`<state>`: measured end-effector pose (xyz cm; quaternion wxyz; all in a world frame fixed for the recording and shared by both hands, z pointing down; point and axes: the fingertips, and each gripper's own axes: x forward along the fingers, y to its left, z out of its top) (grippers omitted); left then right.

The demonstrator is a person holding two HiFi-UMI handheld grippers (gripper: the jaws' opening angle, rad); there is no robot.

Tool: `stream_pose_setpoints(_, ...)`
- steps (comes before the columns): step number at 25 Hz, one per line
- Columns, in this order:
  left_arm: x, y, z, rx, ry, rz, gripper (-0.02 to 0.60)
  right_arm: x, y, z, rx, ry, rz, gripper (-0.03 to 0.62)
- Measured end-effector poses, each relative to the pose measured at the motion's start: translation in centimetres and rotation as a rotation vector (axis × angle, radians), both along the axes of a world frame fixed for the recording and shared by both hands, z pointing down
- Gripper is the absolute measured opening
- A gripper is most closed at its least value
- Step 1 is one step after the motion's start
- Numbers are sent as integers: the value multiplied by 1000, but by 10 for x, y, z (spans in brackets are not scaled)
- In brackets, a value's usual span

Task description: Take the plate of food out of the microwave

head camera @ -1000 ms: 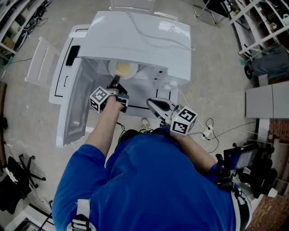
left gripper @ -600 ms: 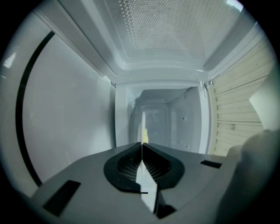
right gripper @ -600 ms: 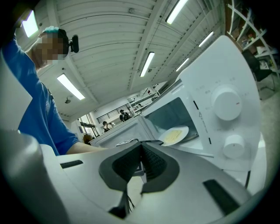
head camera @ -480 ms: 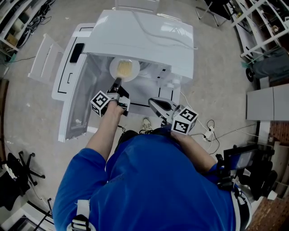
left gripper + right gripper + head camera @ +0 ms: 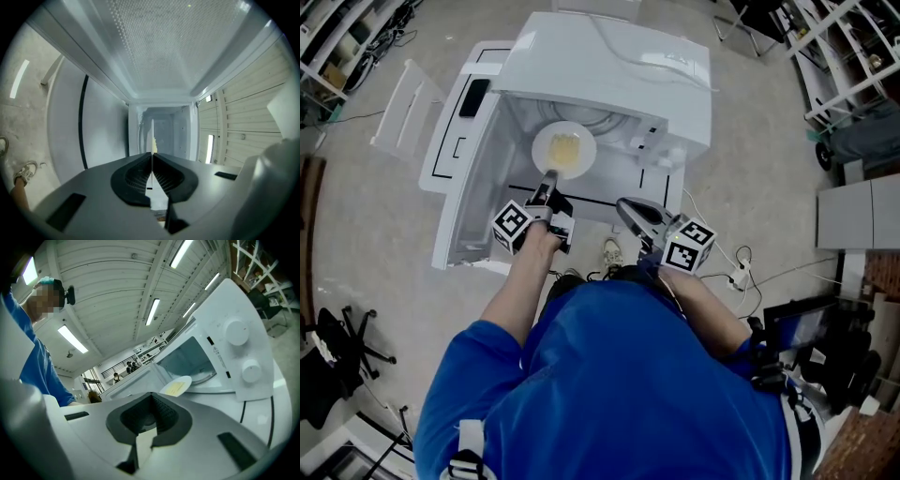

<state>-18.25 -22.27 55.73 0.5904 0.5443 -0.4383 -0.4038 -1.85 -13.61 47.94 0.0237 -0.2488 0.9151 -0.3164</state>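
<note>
The left gripper (image 5: pixel 547 180) has its fingers pinching the near rim of the plate (image 5: pixel 586 150), which hangs at the mouth of the microwave (image 5: pixel 619 66) with yellow food (image 5: pixel 563 146) on it. The right gripper (image 5: pixel 630 208) waits beside it, fingers pressed together on nothing. With such a thin one-sided hold, I reckon the plate could sag or twist and spill, or clip the open door (image 5: pixel 469 187).

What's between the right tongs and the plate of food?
Nothing. The right gripper view shows only bare air from the right tongs to the plate, which hangs in front of the open microwave.
</note>
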Motion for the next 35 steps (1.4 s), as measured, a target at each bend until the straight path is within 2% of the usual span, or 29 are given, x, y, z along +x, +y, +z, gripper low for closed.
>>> stream_pose_setpoints(8,-6,53,-15,34,13,43,18,-1,32,7,-24,-21,64,-3)
stream_pose_setpoints(13,-1,85,-30,65,50,60,18,3,48,7,-27,-21,85,-3)
stream_pose_setpoints(22,11,135,-46,100,42,5,18,27,75,6,-34,-48,54,-3)
stream_pose_setpoints(35,66,217,-61,125,54,-62,18,89,131,2,-43,-53,29,-3)
